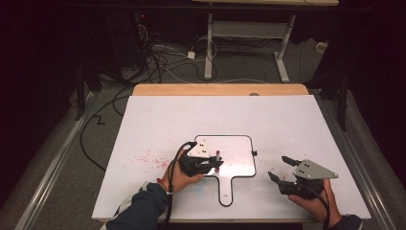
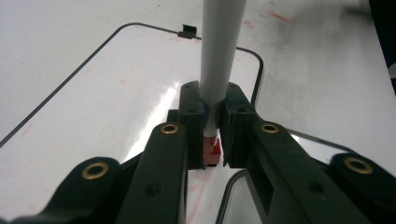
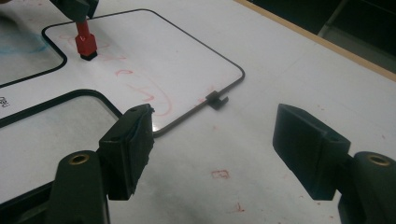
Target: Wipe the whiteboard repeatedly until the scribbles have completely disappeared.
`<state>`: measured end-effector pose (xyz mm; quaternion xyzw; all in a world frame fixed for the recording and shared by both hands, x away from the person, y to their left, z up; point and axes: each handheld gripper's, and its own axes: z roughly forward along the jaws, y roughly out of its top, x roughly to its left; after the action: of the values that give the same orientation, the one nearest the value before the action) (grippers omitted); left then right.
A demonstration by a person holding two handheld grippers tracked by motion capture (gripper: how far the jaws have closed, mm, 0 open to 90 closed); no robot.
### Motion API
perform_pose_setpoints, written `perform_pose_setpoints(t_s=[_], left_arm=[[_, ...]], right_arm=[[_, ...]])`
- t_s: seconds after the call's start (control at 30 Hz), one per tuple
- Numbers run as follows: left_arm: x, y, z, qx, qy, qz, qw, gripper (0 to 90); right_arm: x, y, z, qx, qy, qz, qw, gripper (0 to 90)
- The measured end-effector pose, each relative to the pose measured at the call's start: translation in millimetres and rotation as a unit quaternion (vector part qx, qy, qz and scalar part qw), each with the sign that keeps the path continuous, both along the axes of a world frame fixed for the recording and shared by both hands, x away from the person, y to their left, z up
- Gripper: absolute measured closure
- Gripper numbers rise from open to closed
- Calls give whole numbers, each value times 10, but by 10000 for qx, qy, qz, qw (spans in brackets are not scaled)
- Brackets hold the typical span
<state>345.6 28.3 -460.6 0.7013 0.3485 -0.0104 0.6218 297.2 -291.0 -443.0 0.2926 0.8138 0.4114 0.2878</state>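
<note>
A small handled whiteboard [image 1: 237, 153] with a black rim lies on the white table. My left gripper [image 1: 218, 163] is over its left part, shut on a marker [image 1: 218, 154] that stands nearly upright. In the left gripper view the white barrel [image 2: 219, 60] rises between the jaws, with its red end [image 2: 212, 147] below them. The right gripper view has that red end [image 3: 85, 42] resting on the whiteboard [image 3: 177, 60] near faint red strokes [image 3: 149, 95]. My right gripper [image 1: 278, 167] hangs open to the right of the board, nothing between its fingers [image 3: 130, 144].
Red smears [image 1: 146, 157] mark the table left of the board. A small black clip [image 3: 215, 100] sits on the board's right rim. The table's wooden far edge [image 1: 220, 89] is beyond; cables [image 1: 158, 62] and a desk frame [image 1: 249, 33] are on the floor behind.
</note>
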Motion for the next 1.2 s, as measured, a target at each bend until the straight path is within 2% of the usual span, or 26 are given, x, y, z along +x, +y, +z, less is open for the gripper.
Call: perform_pose_setpoints(t_s=[0.13, 0.33, 0.47, 0.57, 0.67, 0.73, 0.77, 0.83, 0.87, 0.9, 1.03, 1.2], left_arm=[[-24, 185, 13, 90, 98, 58, 9999, 789], [-40, 351, 12, 114, 136, 189, 9997, 789], [-50, 414, 11, 133, 120, 222, 9996, 788], [-49, 425, -6, 25, 106, 236, 9997, 788], [-32, 363, -27, -174, 142, 155, 9996, 789], [-36, 271, -35, -222, 102, 87, 9997, 789], [-35, 175, -40, -322, 135, -3, 9994, 788], [-32, 130, -40, -343, 127, -20, 9993, 789], [1, 172, -55, 133, -127, -352, 9992, 789], [-28, 57, -40, -338, 87, -79, 9994, 789], [11, -39, -43, -436, 143, -132, 9989, 789], [16, -148, -25, -281, 95, -214, 9993, 789]], right_arm=[[0, -1, -2, -17, 8, -7, 10000, 298], [2, 4, -4, -64, 4, -14, 10000, 298], [-3, 12, -3, -70, 12, -12, 10000, 299], [1, 11, -7, -91, 24, 17, 10000, 299], [6, 18, -19, -85, 58, 28, 9999, 300], [7, 30, -22, -109, 64, 50, 9999, 300], [4, 30, -22, -122, 66, 56, 9999, 300], [6, 31, -22, -119, 64, 61, 9999, 300], [7, 30, -23, -120, 65, 62, 9999, 300], [7, 30, -23, -120, 65, 62, 9999, 300], [12, 22, -33, -114, 100, 53, 9999, 301], [5, 25, -33, -119, 101, 56, 9999, 301]])
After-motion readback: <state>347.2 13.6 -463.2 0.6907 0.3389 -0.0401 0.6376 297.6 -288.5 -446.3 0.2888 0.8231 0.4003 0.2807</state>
